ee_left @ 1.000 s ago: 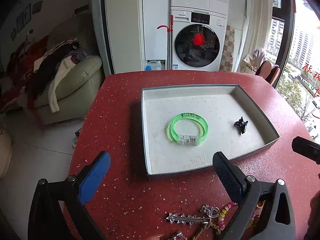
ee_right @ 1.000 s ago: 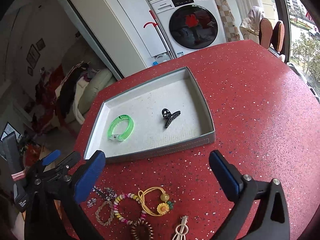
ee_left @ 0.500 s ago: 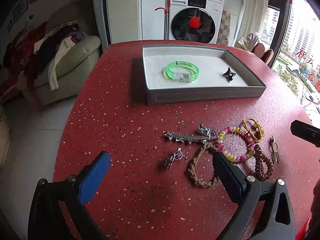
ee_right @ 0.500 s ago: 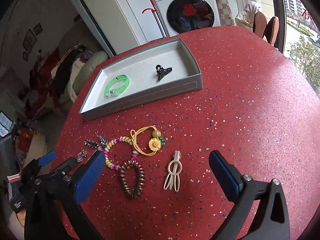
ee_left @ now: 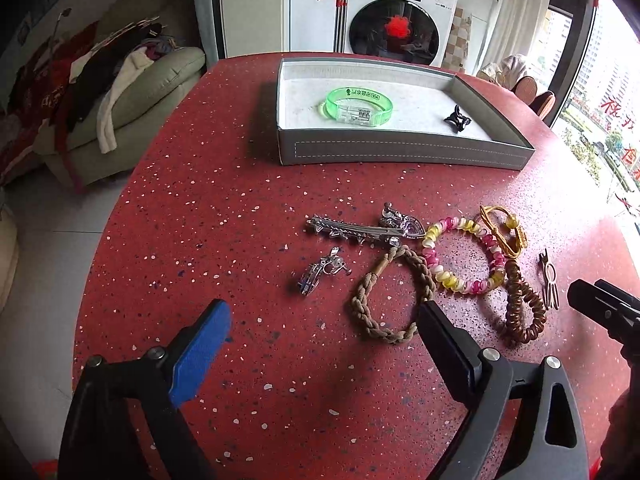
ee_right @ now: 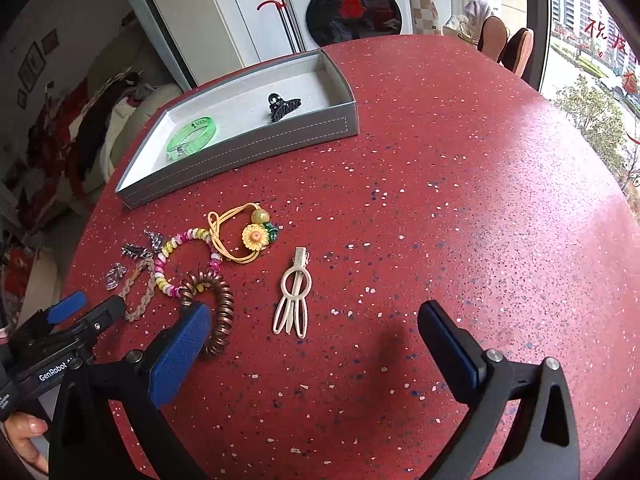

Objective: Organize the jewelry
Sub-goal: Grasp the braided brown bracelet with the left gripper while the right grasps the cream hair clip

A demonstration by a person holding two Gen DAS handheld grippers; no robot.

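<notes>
A grey tray on the red table holds a green bracelet and a black claw clip. Loose jewelry lies in front of the tray: a silver barrette, a small silver clip, a braided bracelet, a pink-and-yellow bead bracelet, a yellow flower tie, a brown coil tie and a cream hair clip. My left gripper is open above the table before the braided bracelet. My right gripper is open near the cream clip.
The red speckled table is round, with its edge near on the left. Beyond it stand a washing machine, a sofa heaped with clothes and chairs by a window. A person's hand holds the left gripper.
Both grippers have pulled back from the tray toward the near side of the table and dropped lower. The loose jewelry has come into full view. Both stay open.
</notes>
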